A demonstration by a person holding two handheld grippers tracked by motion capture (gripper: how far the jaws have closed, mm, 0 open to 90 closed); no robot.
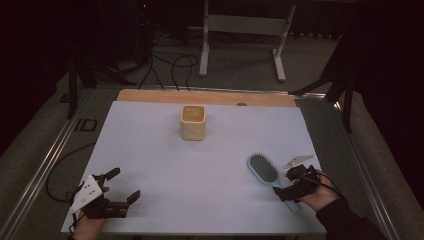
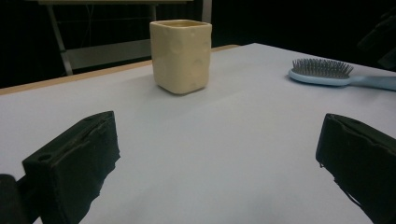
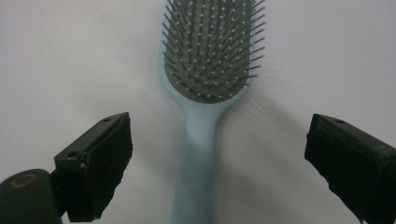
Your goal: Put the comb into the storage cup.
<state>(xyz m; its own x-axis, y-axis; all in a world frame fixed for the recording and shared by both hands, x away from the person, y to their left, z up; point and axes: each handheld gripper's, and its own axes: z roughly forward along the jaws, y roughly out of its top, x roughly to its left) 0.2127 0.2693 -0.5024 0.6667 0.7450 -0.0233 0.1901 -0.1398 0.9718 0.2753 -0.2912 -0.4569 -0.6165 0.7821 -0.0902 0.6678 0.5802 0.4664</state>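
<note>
Low at the right of the high view, the right hand-held gripper (image 1: pixel 292 186) hung over the blue hairbrush (image 1: pixel 267 172) on the table (image 1: pixel 150 150) — jaws wide apart, handle between them, ready to pinch.

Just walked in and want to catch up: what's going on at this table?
A person works at a table with a gripper in each hand. The right gripper hangs over the handle of a light blue hairbrush, jaws wide open on either side of it, not gripping. The brush lies flat, bristles up. The left gripper sits open near the table's front left corner, holding nothing. A yellow cup stands upright farther back.
</note>
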